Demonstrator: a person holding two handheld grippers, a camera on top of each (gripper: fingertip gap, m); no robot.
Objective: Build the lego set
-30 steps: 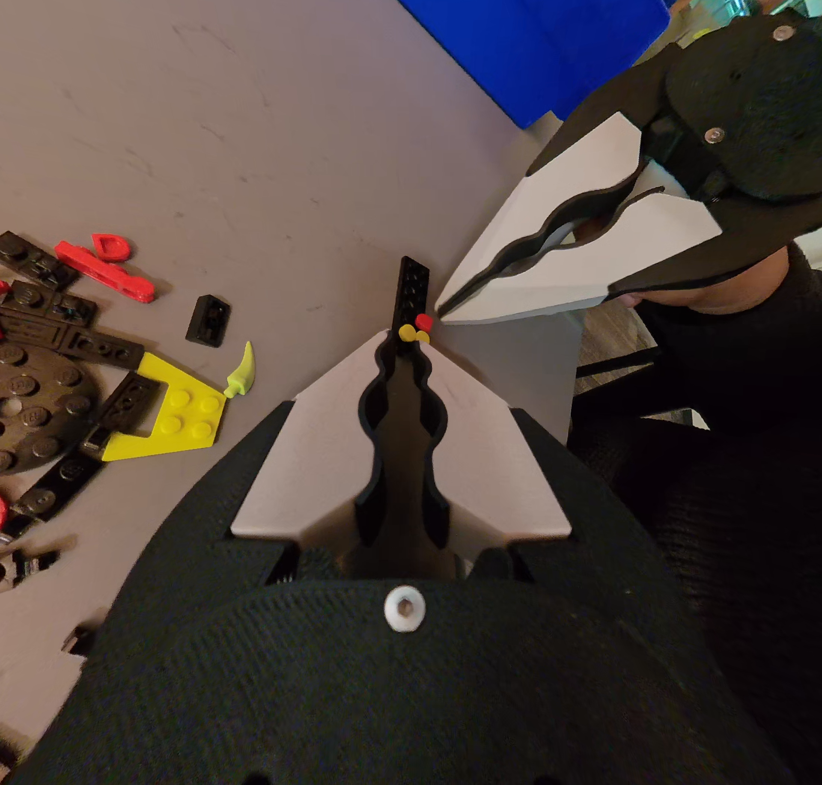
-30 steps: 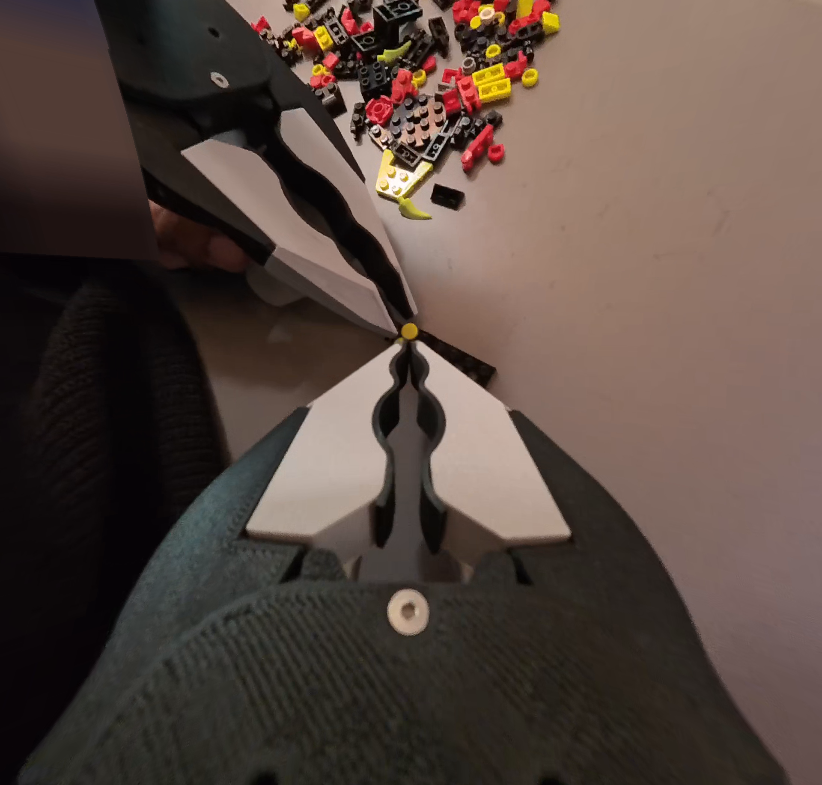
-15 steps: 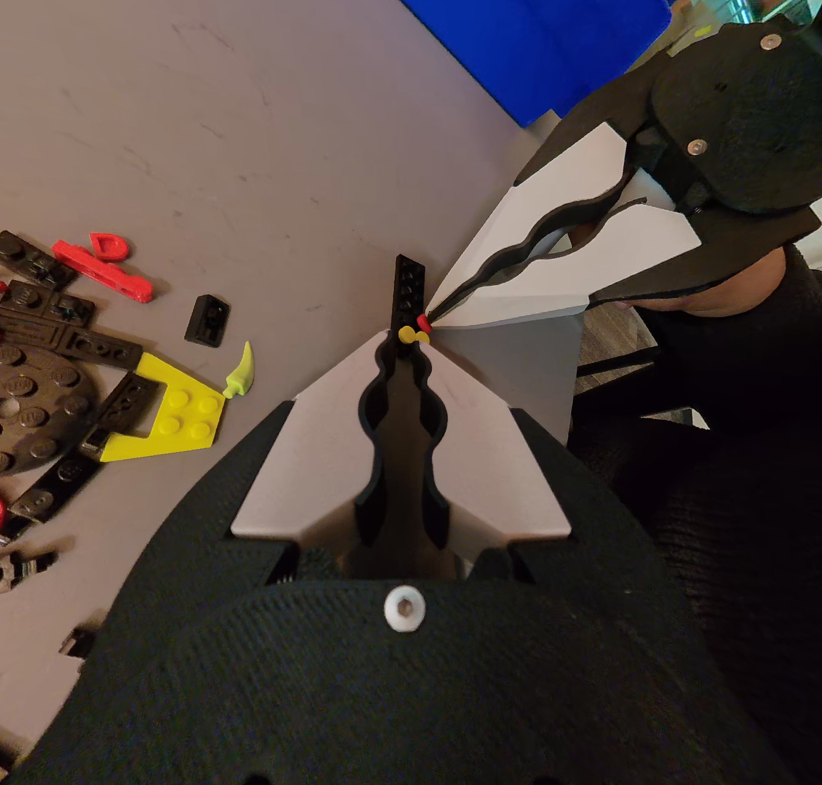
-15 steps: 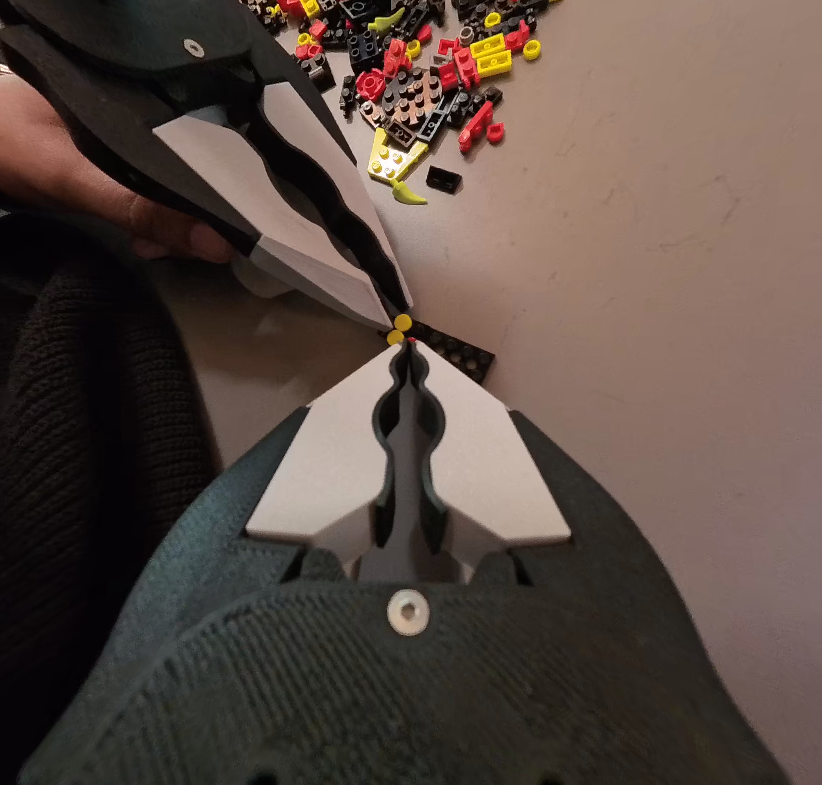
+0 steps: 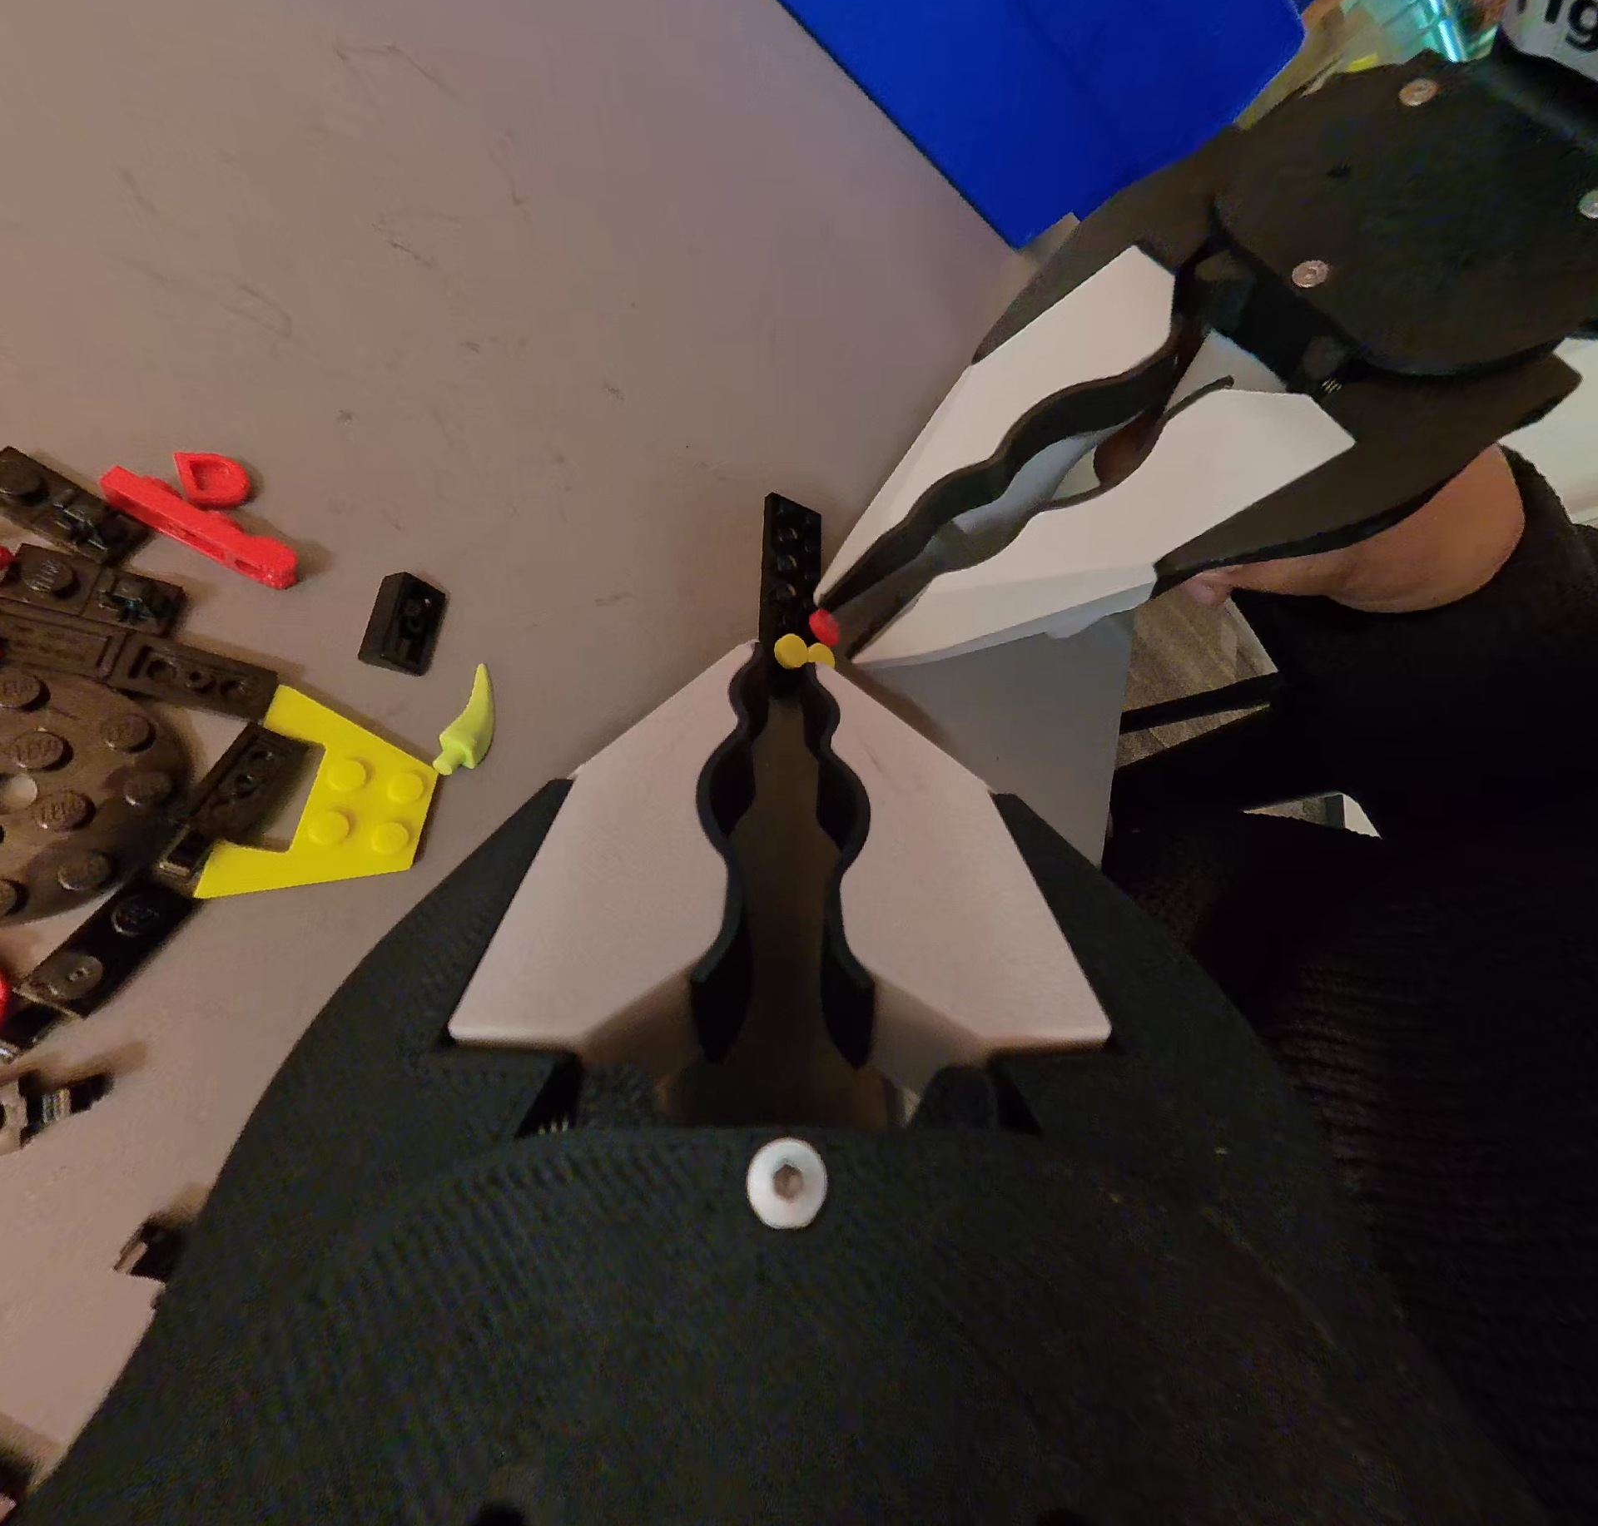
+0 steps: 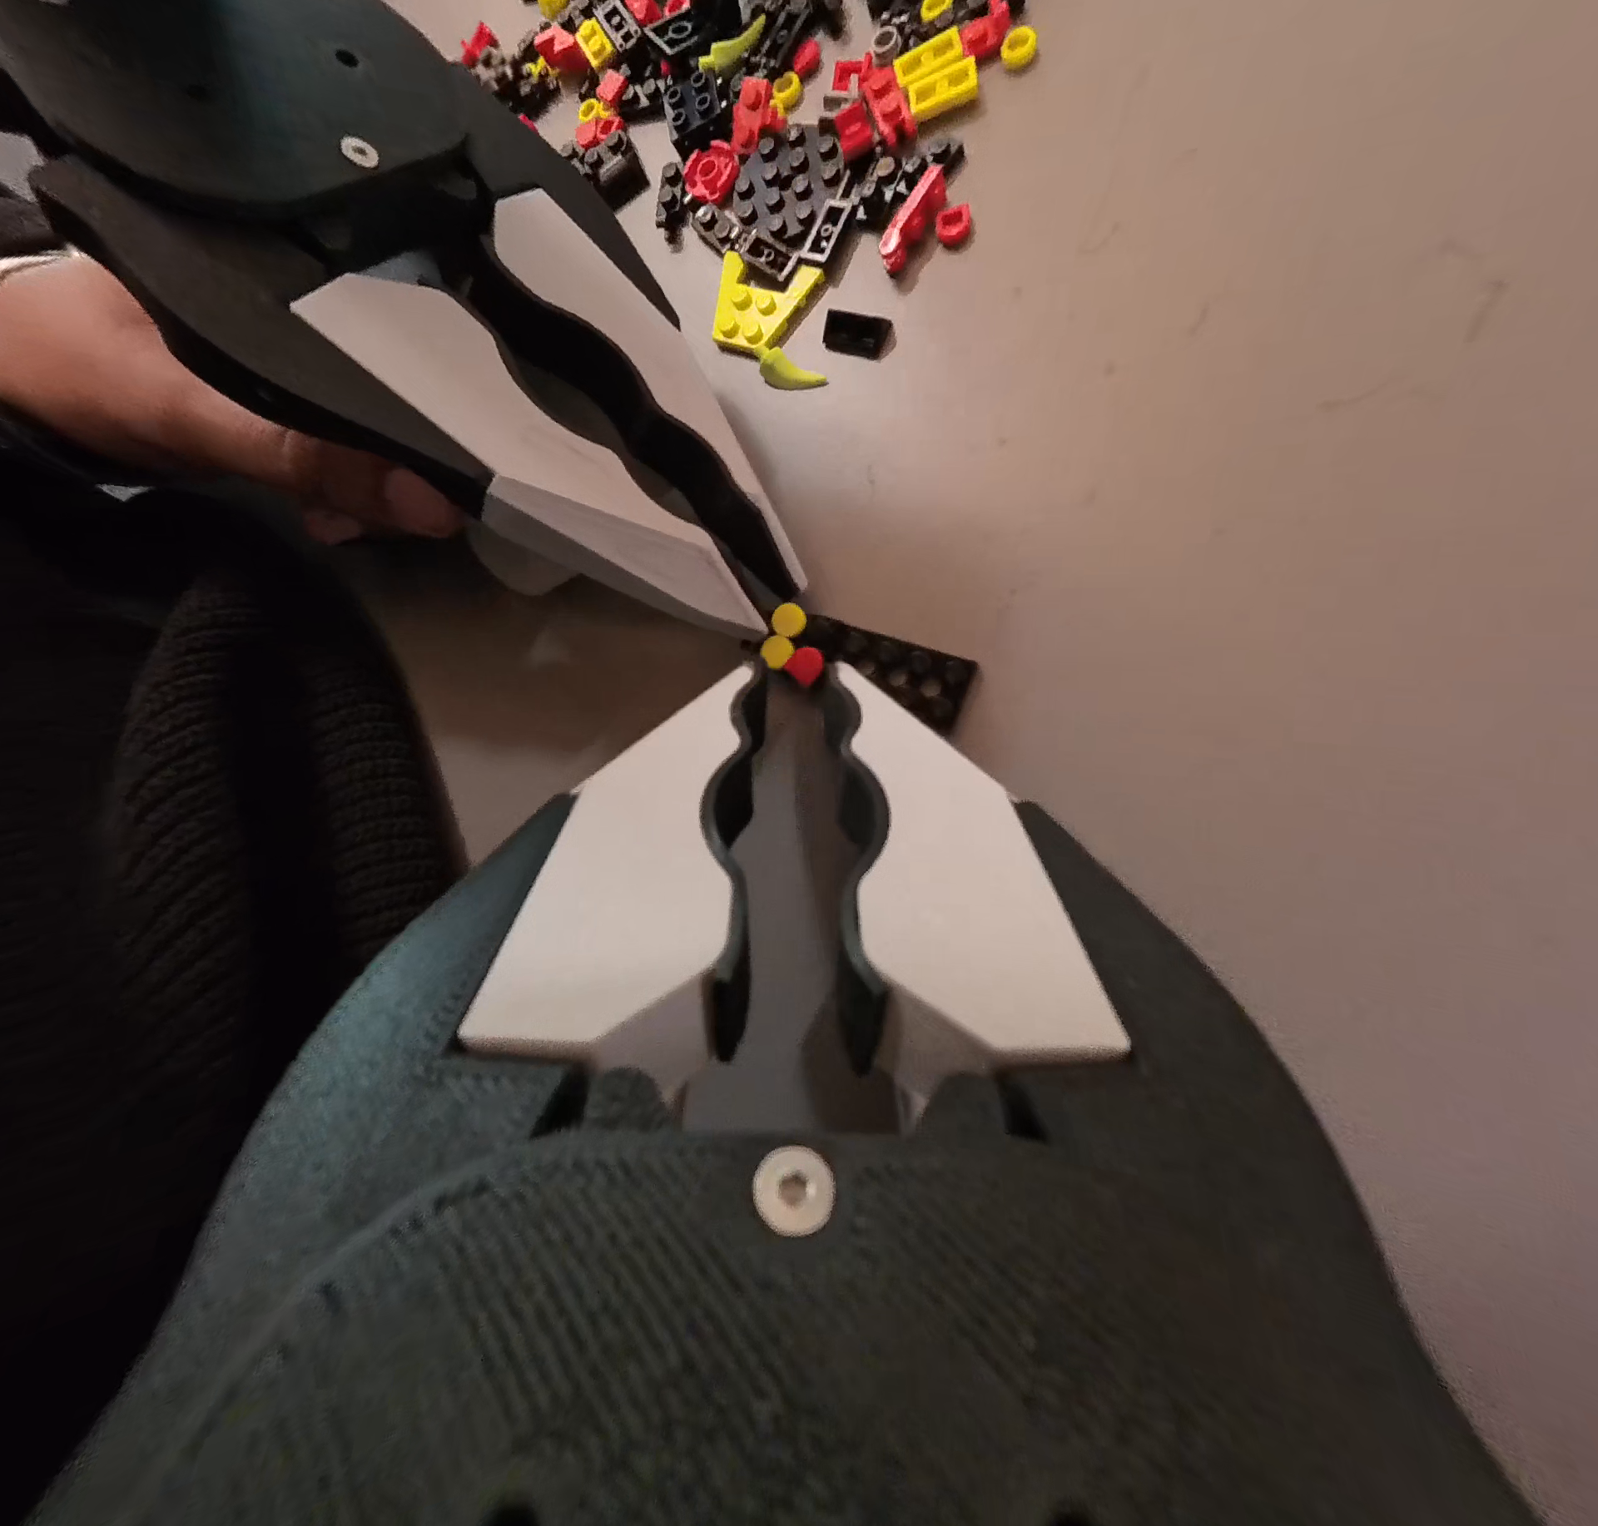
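A: Nearest to us, the left gripper (image 5: 789, 674) had its fingers (image 5: 605, 862) clamped on the near end of the long black plate (image 5: 791, 553), which stuck out past the tips, above the table (image 5: 432, 231) near its edge.

B: We saw 2 yellow round studs (image 5: 789, 649) on that plate right at the tips, and 1 red round stud (image 5: 823, 625) beside them.

A: The right gripper (image 6: 800, 682) came in from the side, its tips meeting ours at the plate. In the right wrist view its fingers (image 6: 968, 879) stood slightly apart at the tips, with the red stud (image 6: 804, 665) just ahead of the gap; we could not tell whether they gripped it.

B: A little farther on the table lay a small black plate (image 5: 404, 623), a lime claw piece (image 5: 468, 724) and a yellow wedge plate (image 5: 333, 810), the claw touching the wedge's corner.

A: Beyond those we saw the loose pile of black, red and yellow bricks (image 6: 778, 84), well apart from the grippers. Farthest off stood a blue bin (image 5: 1038, 58).
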